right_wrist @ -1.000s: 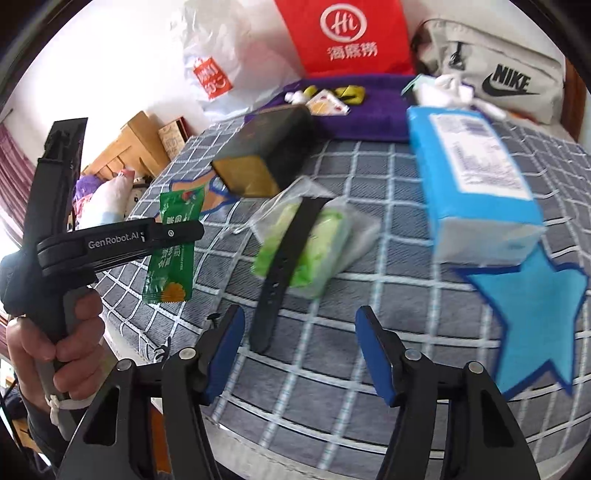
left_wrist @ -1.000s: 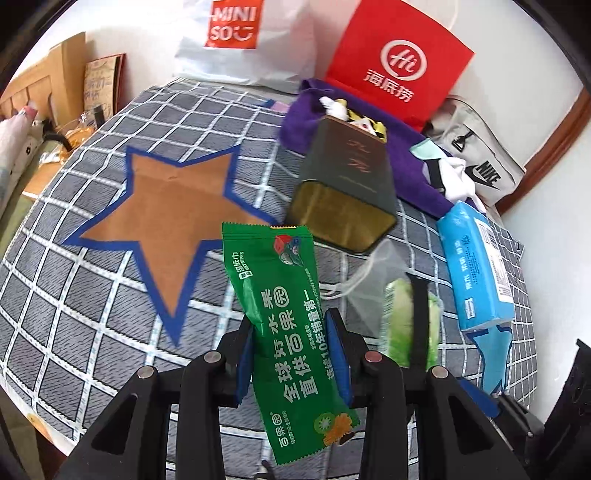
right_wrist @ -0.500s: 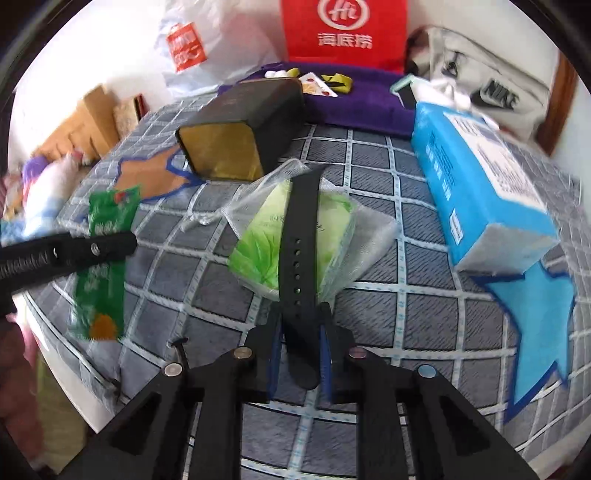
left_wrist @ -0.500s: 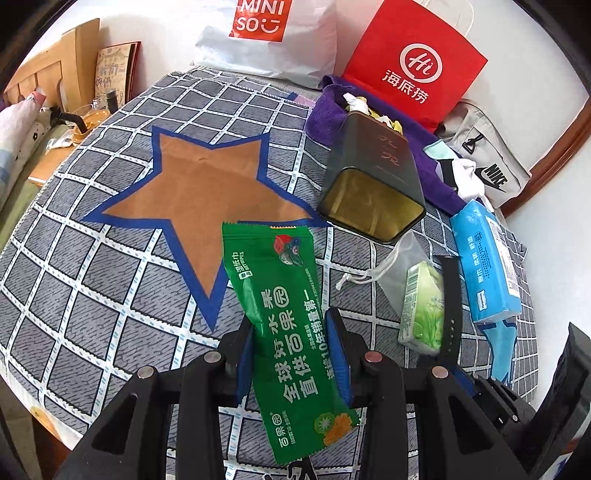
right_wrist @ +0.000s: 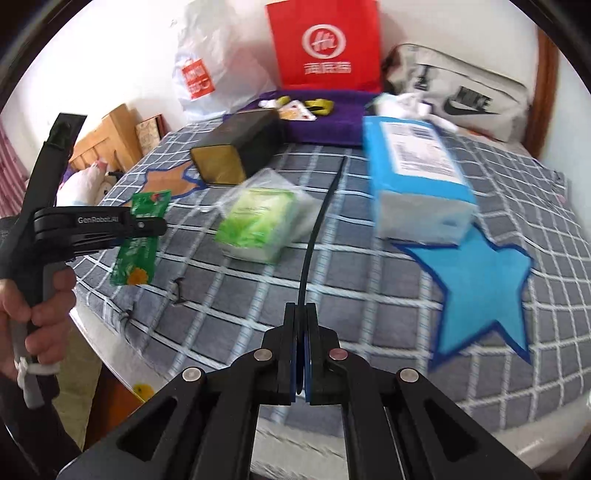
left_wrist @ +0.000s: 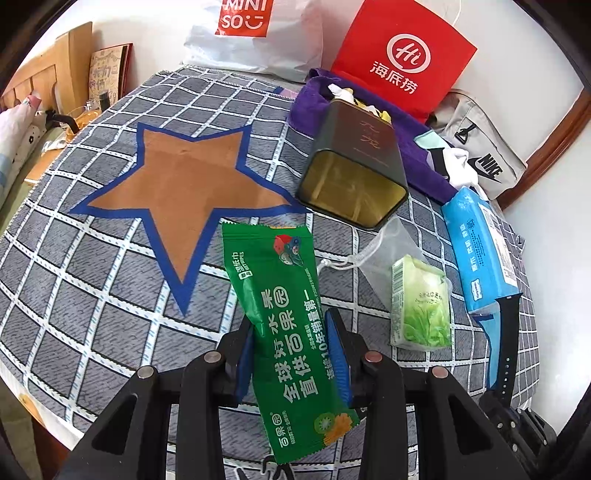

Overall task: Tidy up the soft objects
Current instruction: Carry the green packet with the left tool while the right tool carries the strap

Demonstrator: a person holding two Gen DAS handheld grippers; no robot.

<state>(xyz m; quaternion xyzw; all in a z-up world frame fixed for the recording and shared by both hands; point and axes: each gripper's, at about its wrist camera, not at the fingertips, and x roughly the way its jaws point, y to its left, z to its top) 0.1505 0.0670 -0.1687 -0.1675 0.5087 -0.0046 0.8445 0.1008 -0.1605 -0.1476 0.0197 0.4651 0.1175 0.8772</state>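
Note:
My left gripper (left_wrist: 293, 345) is shut on a green wet-wipe packet (left_wrist: 284, 325), held above the checked cloth near the brown star (left_wrist: 181, 192). My right gripper (right_wrist: 301, 325) is shut on a black strap (right_wrist: 314, 229), which I see edge-on as a thin curved line rising from the pads. The same strap (left_wrist: 506, 332) hangs lifted at the right of the left wrist view. A green tissue pack in a clear pouch (right_wrist: 258, 218) lies beside it, also in the left wrist view (left_wrist: 421, 302). A blue tissue pack (right_wrist: 417, 177) rests by the blue star (right_wrist: 476, 280).
A dark open tin (left_wrist: 354, 173) lies on its side mid-table. A purple towel (right_wrist: 325, 122), red bag (left_wrist: 402, 59), white bag (left_wrist: 255, 33) and grey pouch (right_wrist: 461, 99) line the far edge. A hand (right_wrist: 33, 310) holds the left gripper's handle beyond the table's near-left edge.
My right gripper closed on the black strap and lifted it off the green tissue pouch, carrying it right. The left gripper kept still with its packet.

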